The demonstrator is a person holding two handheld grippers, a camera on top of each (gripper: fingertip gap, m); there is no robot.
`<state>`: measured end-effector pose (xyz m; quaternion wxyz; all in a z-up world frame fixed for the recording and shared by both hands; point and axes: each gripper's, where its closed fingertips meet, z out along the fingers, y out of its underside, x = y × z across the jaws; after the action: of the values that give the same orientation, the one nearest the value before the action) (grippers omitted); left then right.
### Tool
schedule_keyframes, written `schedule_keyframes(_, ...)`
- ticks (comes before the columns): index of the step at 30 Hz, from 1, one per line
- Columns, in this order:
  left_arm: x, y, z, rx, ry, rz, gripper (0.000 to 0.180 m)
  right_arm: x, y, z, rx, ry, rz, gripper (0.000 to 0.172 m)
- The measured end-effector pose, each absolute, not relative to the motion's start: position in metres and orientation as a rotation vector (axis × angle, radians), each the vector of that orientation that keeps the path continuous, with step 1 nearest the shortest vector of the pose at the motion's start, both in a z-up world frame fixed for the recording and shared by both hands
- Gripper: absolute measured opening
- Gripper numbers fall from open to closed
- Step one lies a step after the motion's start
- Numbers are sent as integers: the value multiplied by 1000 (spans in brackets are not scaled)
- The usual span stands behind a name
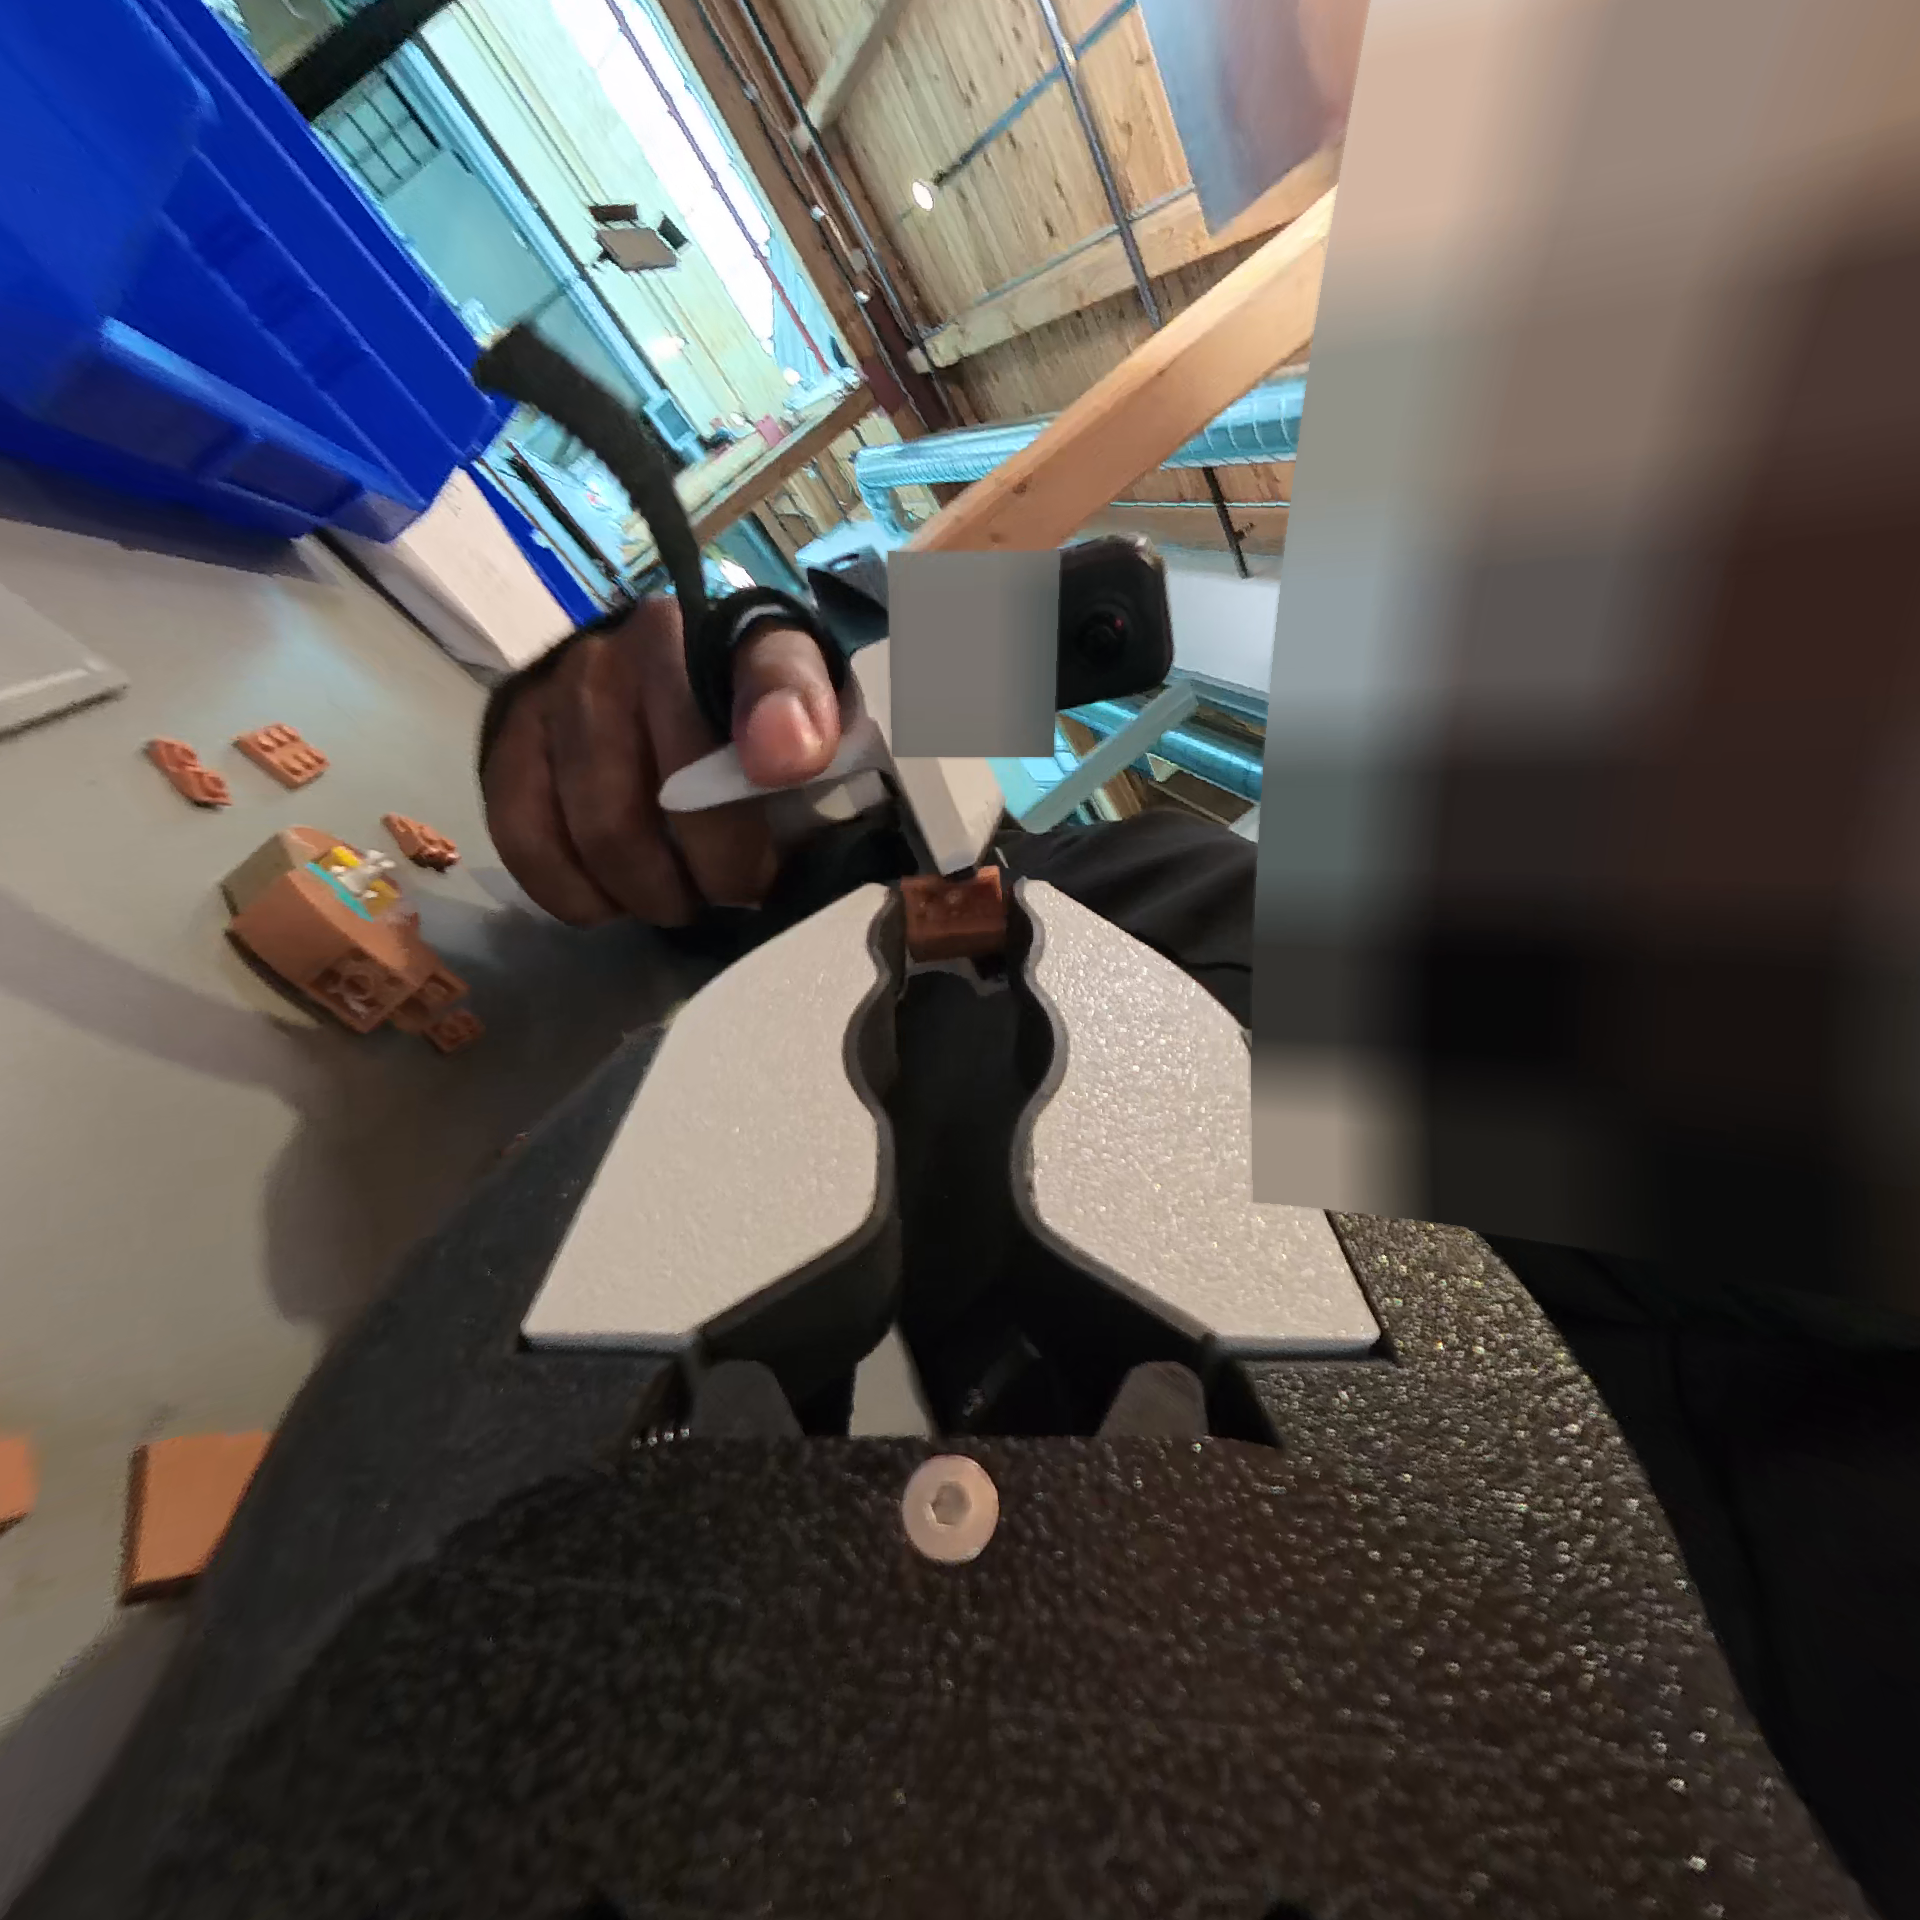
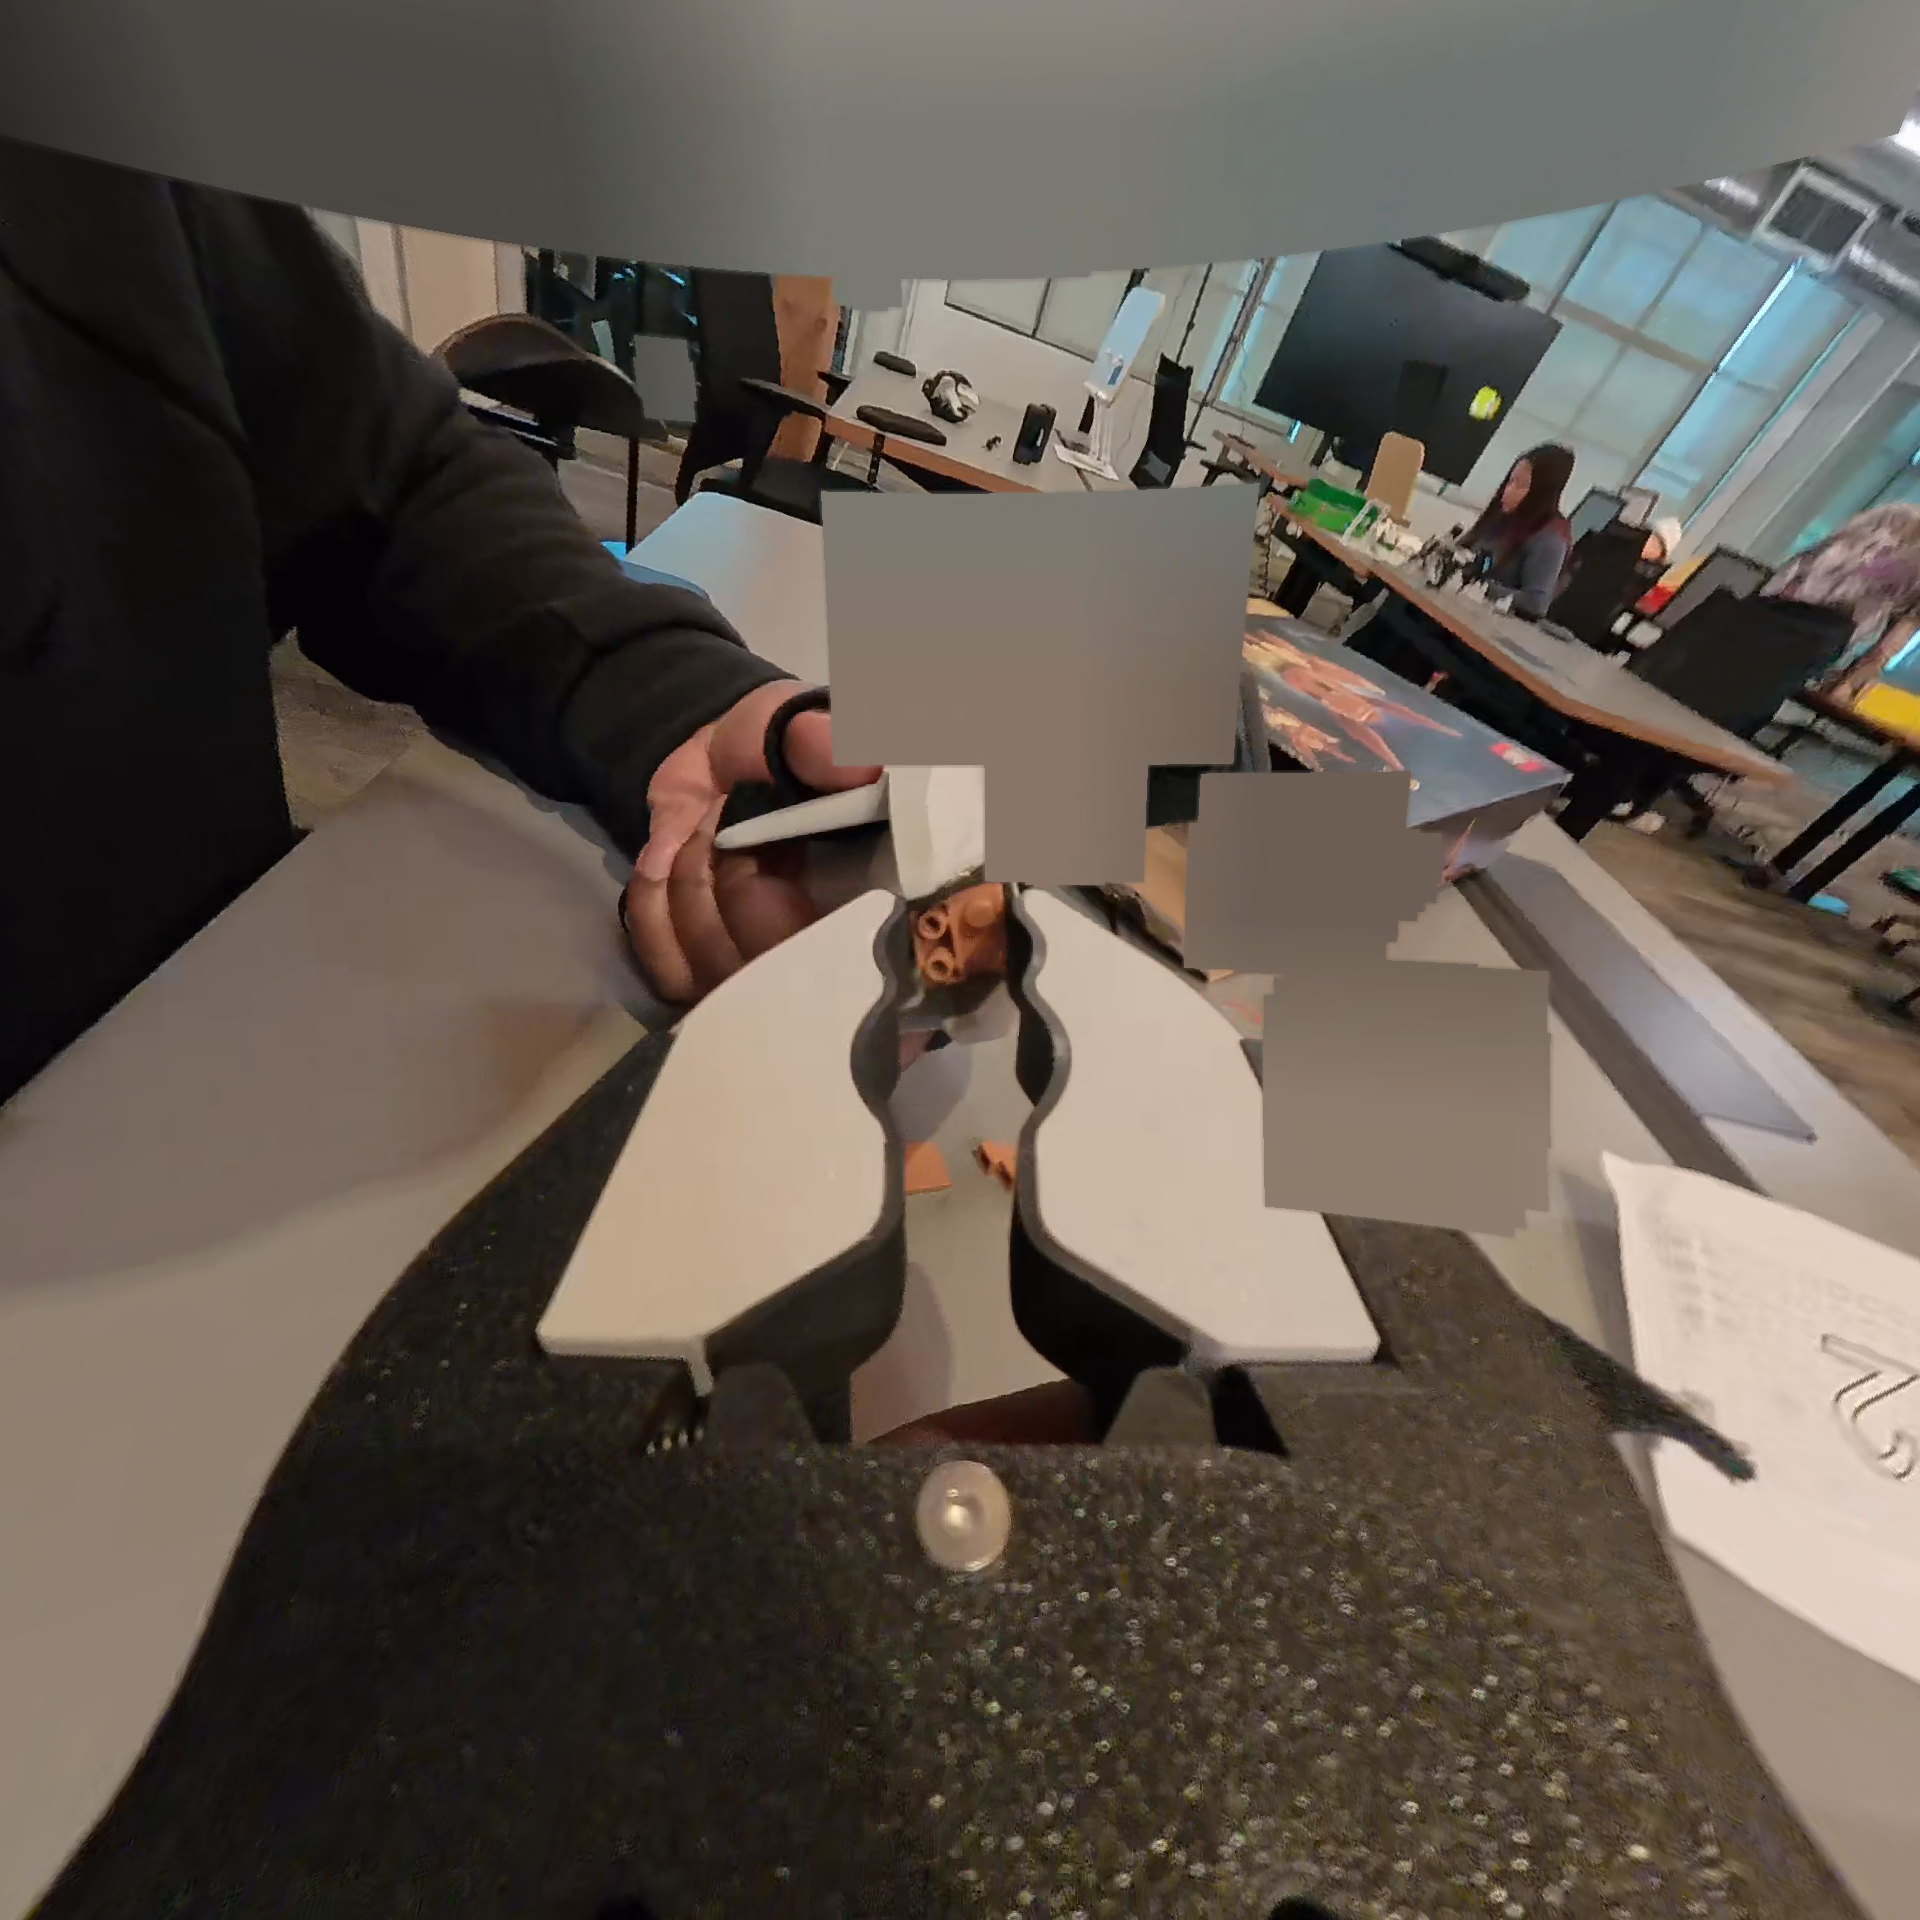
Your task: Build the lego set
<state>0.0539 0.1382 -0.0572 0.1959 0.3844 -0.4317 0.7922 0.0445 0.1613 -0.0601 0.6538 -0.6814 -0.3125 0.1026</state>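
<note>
In the left wrist view my left gripper [image 1: 954, 920] is shut on a small brown brick [image 1: 954, 914], pinched at the fingertips above the grey table's near edge. The right gripper's grey finger [image 1: 951, 810] comes down from above and meets the brick's top. A hand [image 1: 613, 790] holds that gripper. In the right wrist view my right gripper [image 2: 958, 951] is shut on a brown brick [image 2: 961, 951], whose underside tubes face the camera. The left gripper's grey finger [image 2: 935, 821] reaches it from above, held by a hand [image 2: 717, 862]. The two grippers meet tip to tip at the brick.
A small brown brick model [image 1: 332, 935] and loose brown pieces [image 1: 281, 753] lie on the grey table [image 1: 156, 1143] at left, with a flat brown plate [image 1: 187, 1496] nearer. Blue bins [image 1: 156, 260] stand behind. A paper sheet [image 2: 1787, 1403] and a picture box [image 2: 1392, 727] lie at right. My two grippers' fingertips are within a few centimetres of each other.
</note>
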Motion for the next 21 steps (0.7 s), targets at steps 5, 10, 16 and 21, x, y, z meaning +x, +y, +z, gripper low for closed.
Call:
schedule_keyframes(5,56,146,-59,1135,-1359,2291,23,53,162,-59,-1607,-523,399,17)
schedule_keyframes(10,61,166,-57,1237,-1791,2485,24,73,167,-63,-1718,-168,677,17)
schedule_keyframes(16,70,173,-78,1159,-3191,2276,26,81,173,-86,-1810,215,987,17)
schedule_keyframes(21,74,164,-95,971,-3574,2015,25,77,173,-96,-1851,259,1008,17)
